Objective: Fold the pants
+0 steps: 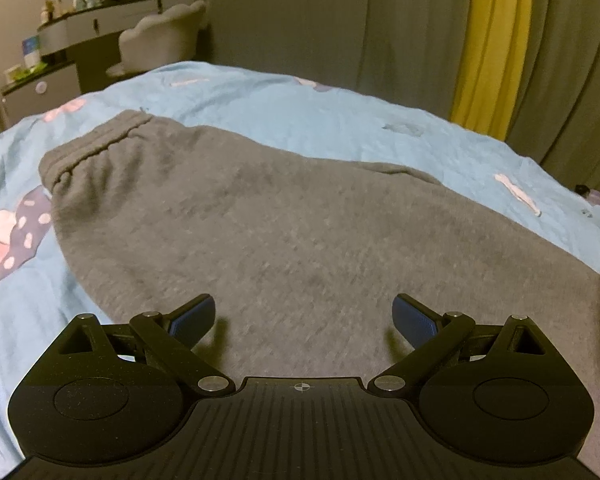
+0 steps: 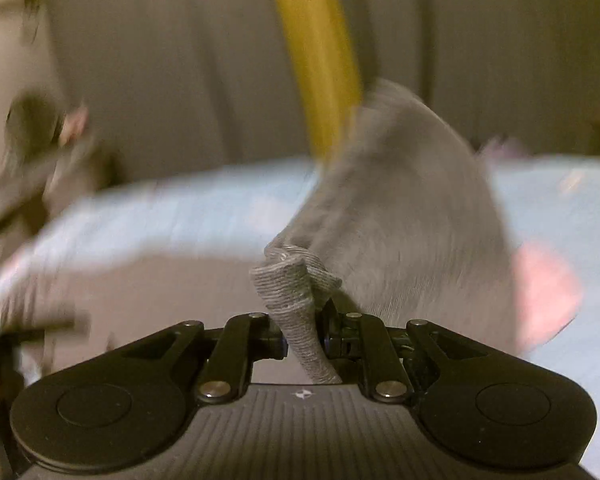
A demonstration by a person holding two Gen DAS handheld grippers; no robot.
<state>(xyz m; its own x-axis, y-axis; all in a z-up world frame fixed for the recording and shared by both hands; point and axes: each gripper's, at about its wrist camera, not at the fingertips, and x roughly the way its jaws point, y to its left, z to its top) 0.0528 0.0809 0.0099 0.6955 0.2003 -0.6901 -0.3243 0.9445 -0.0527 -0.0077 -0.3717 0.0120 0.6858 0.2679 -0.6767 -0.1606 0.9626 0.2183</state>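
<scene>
Seemingly a cuff of the grey pants (image 2: pixel 300 304) pinched in right jaws; left jaws wide above them.

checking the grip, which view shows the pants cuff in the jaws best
Right wrist view: the ribbed cuff sits sharp and pinched between the right gripper jaws. Left wrist view shows only the pants' waistband, no cuff.

Grey fleece pants (image 1: pixel 260 232) lie spread flat on a light blue bedsheet (image 1: pixel 340 120), the gathered elastic waistband (image 1: pixel 96 148) at the far left. In the right wrist view, a ribbed cuff (image 2: pixel 300 300) is pinched and lifted, fabric trailing behind.
</scene>
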